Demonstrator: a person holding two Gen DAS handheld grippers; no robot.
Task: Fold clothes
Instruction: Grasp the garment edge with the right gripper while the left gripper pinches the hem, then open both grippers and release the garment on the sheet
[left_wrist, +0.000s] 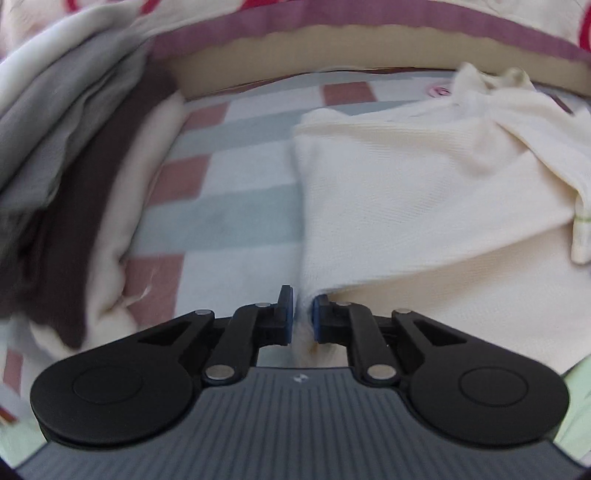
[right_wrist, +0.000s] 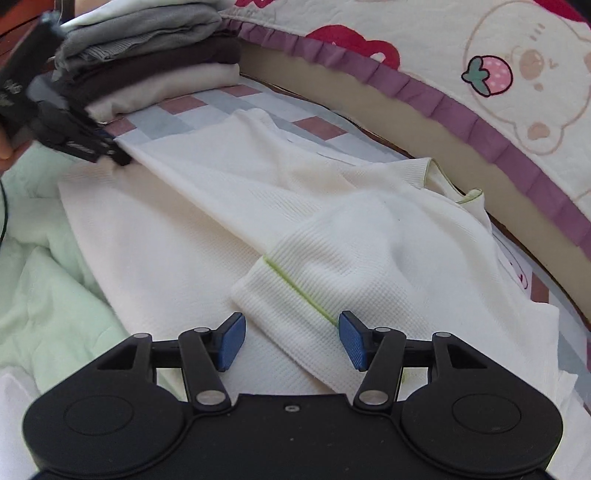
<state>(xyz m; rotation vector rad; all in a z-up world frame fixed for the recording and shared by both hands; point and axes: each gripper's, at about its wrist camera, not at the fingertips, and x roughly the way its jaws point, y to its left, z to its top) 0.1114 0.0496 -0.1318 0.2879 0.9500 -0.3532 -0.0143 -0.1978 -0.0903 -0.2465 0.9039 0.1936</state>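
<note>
A cream-white knit sweater (right_wrist: 207, 236) with a thin green stripe on its cuff lies spread on the checked sheet; it also shows in the left wrist view (left_wrist: 424, 192). My left gripper (left_wrist: 303, 317) is shut on a fold of the sweater's left edge; it shows in the right wrist view (right_wrist: 110, 153) at the sweater's far left corner. My right gripper (right_wrist: 291, 341) is open, its blue pads (right_wrist: 352, 339) on either side of the sleeve cuff (right_wrist: 291, 280), which lies folded across the body.
A stack of folded clothes (right_wrist: 155, 62), grey, dark brown and cream, sits at the far left; it also fills the left of the left wrist view (left_wrist: 74, 184). A purple-frilled cartoon quilt (right_wrist: 480, 74) borders the far side. A pale green blanket (right_wrist: 40, 280) lies at the near left.
</note>
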